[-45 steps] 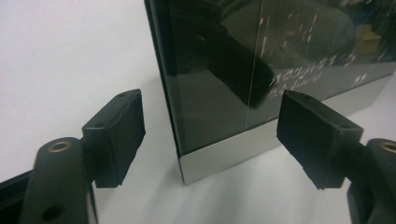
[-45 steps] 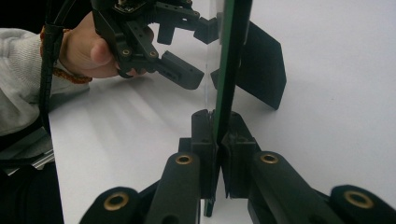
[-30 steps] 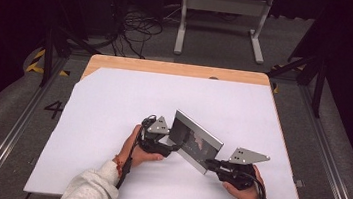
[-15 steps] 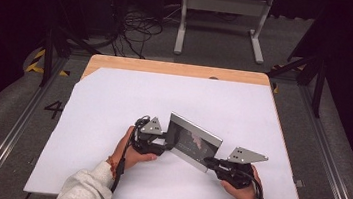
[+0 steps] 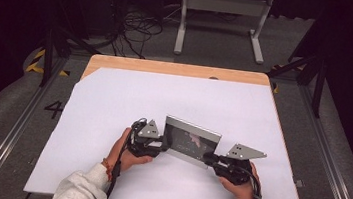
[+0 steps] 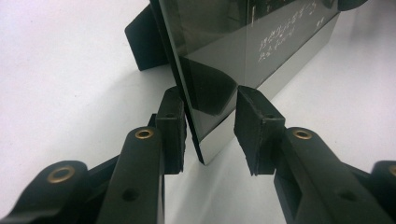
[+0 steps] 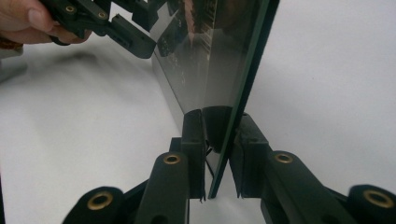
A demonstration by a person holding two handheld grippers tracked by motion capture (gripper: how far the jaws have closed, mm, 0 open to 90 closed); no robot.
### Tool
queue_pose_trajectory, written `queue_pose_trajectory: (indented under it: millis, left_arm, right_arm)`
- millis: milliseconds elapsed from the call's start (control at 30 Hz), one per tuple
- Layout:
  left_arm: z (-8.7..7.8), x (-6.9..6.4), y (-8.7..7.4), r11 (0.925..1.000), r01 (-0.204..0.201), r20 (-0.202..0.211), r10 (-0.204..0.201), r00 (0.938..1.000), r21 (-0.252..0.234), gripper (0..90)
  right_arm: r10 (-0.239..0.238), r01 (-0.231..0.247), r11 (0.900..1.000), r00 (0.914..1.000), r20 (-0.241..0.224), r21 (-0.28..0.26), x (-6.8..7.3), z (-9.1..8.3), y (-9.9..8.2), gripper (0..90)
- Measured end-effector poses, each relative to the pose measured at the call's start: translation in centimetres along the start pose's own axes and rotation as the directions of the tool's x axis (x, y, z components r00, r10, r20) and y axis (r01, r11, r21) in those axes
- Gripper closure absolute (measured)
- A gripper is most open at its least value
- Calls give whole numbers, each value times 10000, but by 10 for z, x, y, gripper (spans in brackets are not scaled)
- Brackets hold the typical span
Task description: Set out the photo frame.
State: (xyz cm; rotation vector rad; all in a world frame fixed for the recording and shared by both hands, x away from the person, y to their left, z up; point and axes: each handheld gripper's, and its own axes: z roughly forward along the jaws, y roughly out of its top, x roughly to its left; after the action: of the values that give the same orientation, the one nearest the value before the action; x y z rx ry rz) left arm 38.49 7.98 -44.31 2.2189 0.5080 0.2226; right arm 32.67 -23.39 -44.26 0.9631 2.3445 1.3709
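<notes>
A glass-fronted picture frame [image 5: 192,141] stands upright on the white table top [image 5: 113,102], its black back stand [image 6: 144,42] resting on the sheet. My left gripper [image 5: 163,146] is at its left end. Its jaws have just been closing around the frame's lower corner [image 6: 205,140]: one pad lies beside the back, the other stands off the glass. My right gripper [image 5: 206,158] is at the right end, shut on the frame's edge [image 7: 224,154], though its jaws have just been opening slightly. The left gripper [image 7: 126,32] also shows in the right gripper view, with a hand [image 7: 23,18] behind it.
A strip of bare wood [image 5: 178,69] runs along the table's far edge. Beyond it, cables [image 5: 137,24] and a grey metal stand [image 5: 222,14] are on the floor. Rails [image 5: 9,136] run along both sides of the table.
The left gripper's jaws have narrowed around the frame's left end and that hand has shifted slightly left. The frame has turned a little. The right hand has kept still.
</notes>
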Motion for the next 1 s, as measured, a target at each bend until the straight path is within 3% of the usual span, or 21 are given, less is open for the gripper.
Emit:
queue_pose_trajectory:
  millis: [233, 433, 633, 933, 1000]
  left_arm:
    - [-5, -6, -3, 9999, -32, -177, 34, 9998, 116, 675]
    - [-7, -12, -5, 9999, 53, -526, -44, 9986, 162, 679]
    - [-10, -16, -8, 9997, -115, -871, 135, 9961, 233, 692]
    - [-10, -21, -11, 9996, -212, -1331, 233, 9908, 173, 691]
    - [-8, -24, -12, 9996, -268, -1583, 277, 9870, 75, 685]
  right_arm:
    - [51, -52, 10000, 9999, 137, 40, -2, 3, 3, 738]
    - [121, -119, 9999, 9996, 261, -54, -2, 5, 3, 714]
    - [78, -72, 9999, 9989, 465, -137, -1, 10, 5, 691]
    - [-60, 68, 9999, 9966, 823, -100, 2, 16, 8, 653]
    - [-68, 76, 9999, 9960, 887, -92, 3, 18, 9, 646]
